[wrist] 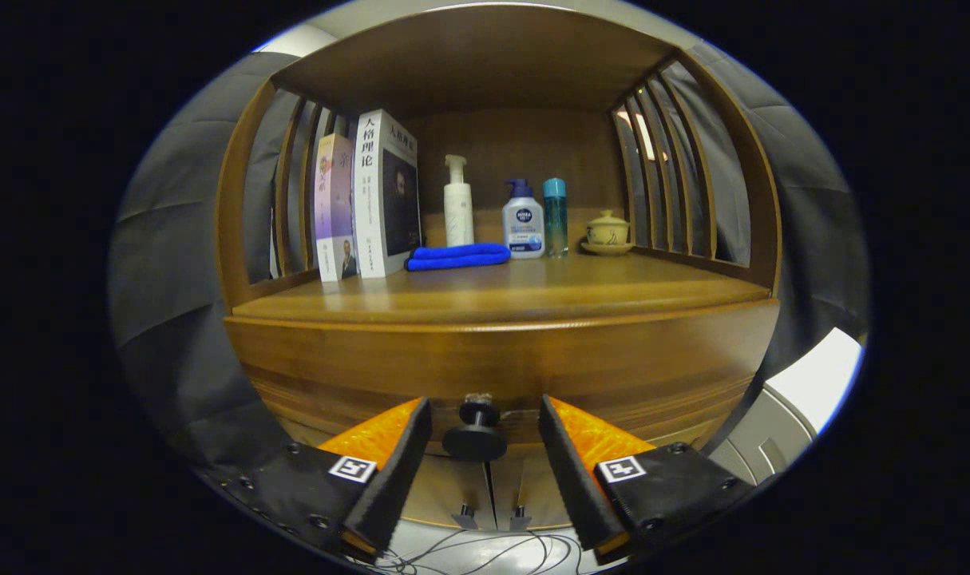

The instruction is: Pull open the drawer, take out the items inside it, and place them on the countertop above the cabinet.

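Claw (pixel 485 435) level, fingers spread around drawer knob (pixel 475 434)

Home-style booth: wooden cabinet (pixel 500 351), books (pixel 369 200), toiletries (pixel 523 228)

The gripper (pixel 485 435) is pointing forward and level, its two fingers (pixel 397 463) spreading wide apart and reaching forward side by side. The knob (pixel 475 431) is sitting in the gap between the fingertips, and neither finger is touching it. Nothing is being gripped.
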A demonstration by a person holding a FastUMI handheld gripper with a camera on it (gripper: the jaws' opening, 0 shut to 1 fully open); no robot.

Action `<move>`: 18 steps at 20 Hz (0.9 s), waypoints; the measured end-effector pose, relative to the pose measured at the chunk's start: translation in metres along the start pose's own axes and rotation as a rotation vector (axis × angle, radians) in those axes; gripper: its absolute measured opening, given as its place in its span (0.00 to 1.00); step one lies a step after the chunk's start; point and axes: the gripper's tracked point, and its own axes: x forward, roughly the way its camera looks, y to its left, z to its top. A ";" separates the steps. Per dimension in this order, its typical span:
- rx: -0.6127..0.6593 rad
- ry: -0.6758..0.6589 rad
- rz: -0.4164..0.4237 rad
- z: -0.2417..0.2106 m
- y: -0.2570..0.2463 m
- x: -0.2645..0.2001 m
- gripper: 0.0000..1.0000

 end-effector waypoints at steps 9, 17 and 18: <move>0.007 0.017 0.009 -0.011 0.005 0.003 0.53; -0.007 0.051 0.000 -0.013 0.005 -0.008 0.22; -0.015 0.047 -0.003 -0.014 0.005 -0.013 0.22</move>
